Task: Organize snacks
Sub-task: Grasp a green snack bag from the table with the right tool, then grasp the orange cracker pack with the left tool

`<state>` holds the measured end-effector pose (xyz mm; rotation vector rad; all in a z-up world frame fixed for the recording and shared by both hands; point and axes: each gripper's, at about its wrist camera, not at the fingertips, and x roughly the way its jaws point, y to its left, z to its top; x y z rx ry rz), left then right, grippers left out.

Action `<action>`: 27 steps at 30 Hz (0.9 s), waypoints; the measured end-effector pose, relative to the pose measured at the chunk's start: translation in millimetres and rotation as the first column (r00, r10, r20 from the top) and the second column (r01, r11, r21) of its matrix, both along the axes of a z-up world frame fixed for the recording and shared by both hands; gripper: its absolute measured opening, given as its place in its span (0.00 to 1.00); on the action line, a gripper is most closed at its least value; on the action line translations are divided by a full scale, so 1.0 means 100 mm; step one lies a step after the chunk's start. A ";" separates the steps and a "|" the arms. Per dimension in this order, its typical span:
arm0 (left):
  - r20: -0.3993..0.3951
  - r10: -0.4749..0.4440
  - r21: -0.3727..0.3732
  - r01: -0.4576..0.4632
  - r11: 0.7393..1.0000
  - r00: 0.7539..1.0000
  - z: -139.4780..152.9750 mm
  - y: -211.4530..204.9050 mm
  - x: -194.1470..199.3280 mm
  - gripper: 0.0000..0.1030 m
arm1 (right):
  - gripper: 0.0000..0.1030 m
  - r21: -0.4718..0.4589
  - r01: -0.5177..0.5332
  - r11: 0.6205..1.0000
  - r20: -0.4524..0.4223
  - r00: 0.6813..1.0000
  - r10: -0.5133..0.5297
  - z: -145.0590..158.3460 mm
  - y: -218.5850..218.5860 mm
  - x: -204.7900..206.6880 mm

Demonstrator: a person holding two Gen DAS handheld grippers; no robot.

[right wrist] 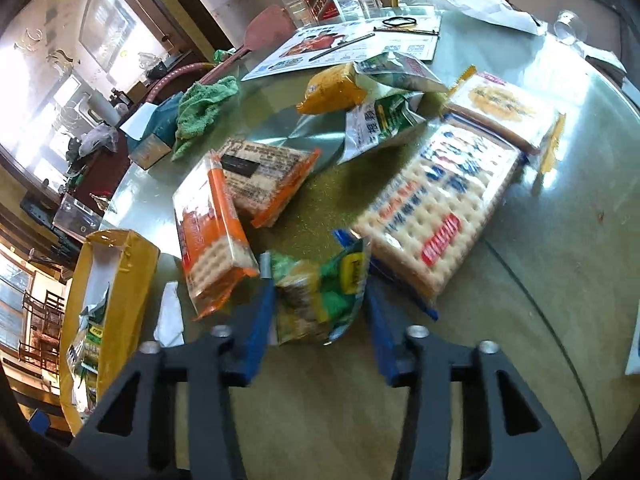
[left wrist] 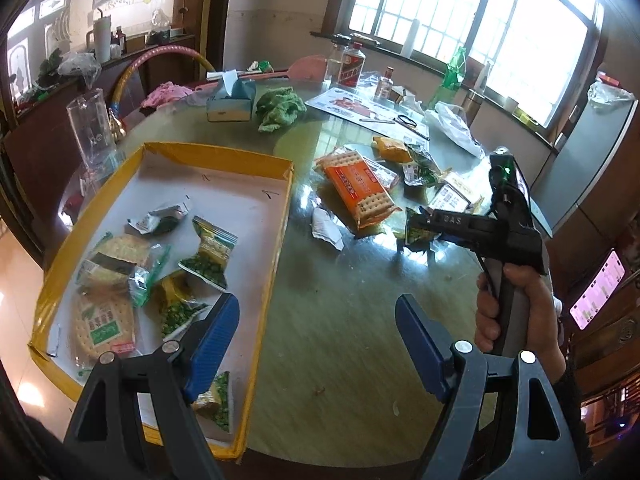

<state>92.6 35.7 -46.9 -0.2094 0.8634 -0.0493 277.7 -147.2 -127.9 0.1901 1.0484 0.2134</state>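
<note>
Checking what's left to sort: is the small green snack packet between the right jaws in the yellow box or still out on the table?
Out. The green snack packet lies on the table, outside the yellow box.

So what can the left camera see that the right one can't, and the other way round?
Only the left camera shows the window, the hand holding the right gripper, and most of the snacks lying inside the yellow box. Only the right camera shows the big blue cracker pack up close and the green snack bag between its own fingers. Both show the orange cracker pack, green cloth, tissue box and glass table.
</note>
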 end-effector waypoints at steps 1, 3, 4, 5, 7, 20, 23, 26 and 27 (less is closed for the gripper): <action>-0.007 -0.004 -0.002 0.004 1.000 1.000 -0.01 -0.02 0.02 0.78 | 0.40 -0.003 -0.005 1.000 -0.002 1.000 0.005 0.00 -0.01 -0.04; -0.014 -0.013 -0.002 0.013 1.000 1.000 -0.02 -0.04 0.08 0.78 | 0.40 -0.003 -0.018 1.000 -0.007 1.000 0.018 0.01 -0.05 -0.17; -0.021 -0.018 -0.005 0.018 1.000 1.000 -0.04 -0.07 0.12 0.78 | 0.39 -0.006 -0.030 1.000 -0.005 1.000 0.030 0.01 -0.07 -0.25; -0.031 -0.021 -0.013 0.021 1.000 0.999 -0.07 -0.10 0.17 0.78 | 0.39 -0.017 -0.039 0.999 0.005 0.999 0.039 0.02 -0.10 -0.39; -0.060 -0.032 -0.041 0.030 0.999 0.998 -0.15 -0.16 0.31 0.78 | 0.38 -0.022 -0.037 0.999 0.016 0.999 0.037 0.02 -0.17 -0.59; -0.221 0.043 -0.068 -0.059 0.996 0.974 -0.63 -0.49 1.79 0.77 | 0.37 0.054 0.061 0.997 0.041 0.997 -0.063 0.04 -0.59 -1.31; -0.232 0.076 -0.058 -0.092 0.994 0.970 -0.61 -0.55 2.01 0.78 | 0.37 0.050 0.054 0.997 0.050 0.997 -0.057 0.04 -0.58 -1.33; -0.255 0.087 0.023 -0.084 0.996 0.963 -0.66 -0.67 2.25 0.78 | 0.37 0.063 0.053 0.997 0.054 0.997 -0.056 0.03 -0.60 -1.34; -0.268 0.097 0.044 -0.088 0.995 0.959 -0.69 -0.69 2.30 0.78 | 0.37 0.064 0.049 0.997 0.059 0.997 -0.052 0.02 -0.60 -1.36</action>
